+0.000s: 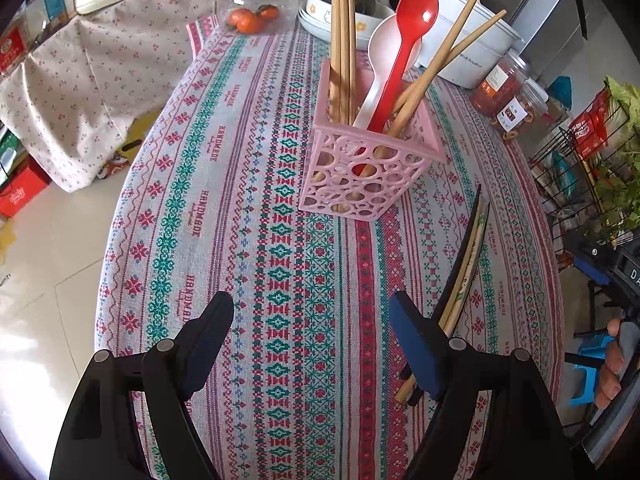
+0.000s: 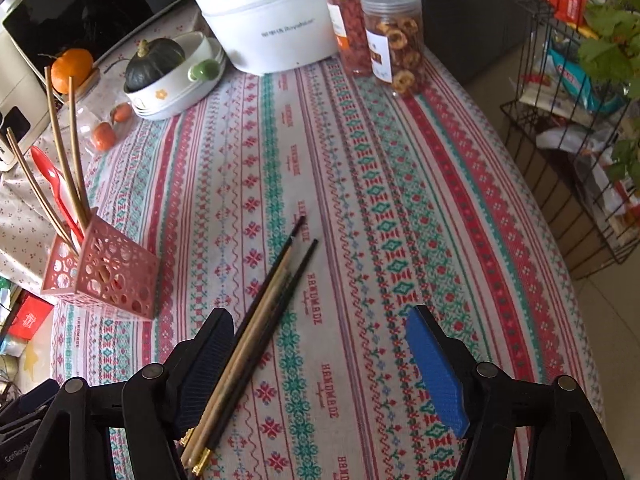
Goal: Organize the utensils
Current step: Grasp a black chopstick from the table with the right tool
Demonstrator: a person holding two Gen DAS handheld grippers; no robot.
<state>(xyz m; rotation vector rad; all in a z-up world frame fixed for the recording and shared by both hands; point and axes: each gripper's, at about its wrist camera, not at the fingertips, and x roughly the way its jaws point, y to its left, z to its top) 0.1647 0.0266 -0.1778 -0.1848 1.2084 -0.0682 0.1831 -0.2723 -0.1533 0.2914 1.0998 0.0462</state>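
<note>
A pink perforated utensil basket (image 1: 368, 160) stands on the patterned tablecloth; it also shows in the right wrist view (image 2: 108, 276). It holds wooden chopsticks (image 1: 342, 40), a red spoon (image 1: 404, 48) and a white spoon (image 1: 380, 64). Loose black and wooden chopsticks (image 2: 260, 316) lie on the cloth; they also show in the left wrist view (image 1: 464, 276). My left gripper (image 1: 312, 320) is open and empty, the chopsticks just right of its right finger. My right gripper (image 2: 320, 344) is open and empty, with the chopsticks lying between its fingers near the left one.
At the table's far side stand a white pot (image 2: 268, 28), two snack jars (image 2: 376, 32), stacked bowls with a dark squash (image 2: 172, 76) and persimmons (image 1: 250, 19). A wire rack (image 2: 576, 128) with packets and greens stands off the right edge. The table's left edge drops to floor (image 1: 52, 264).
</note>
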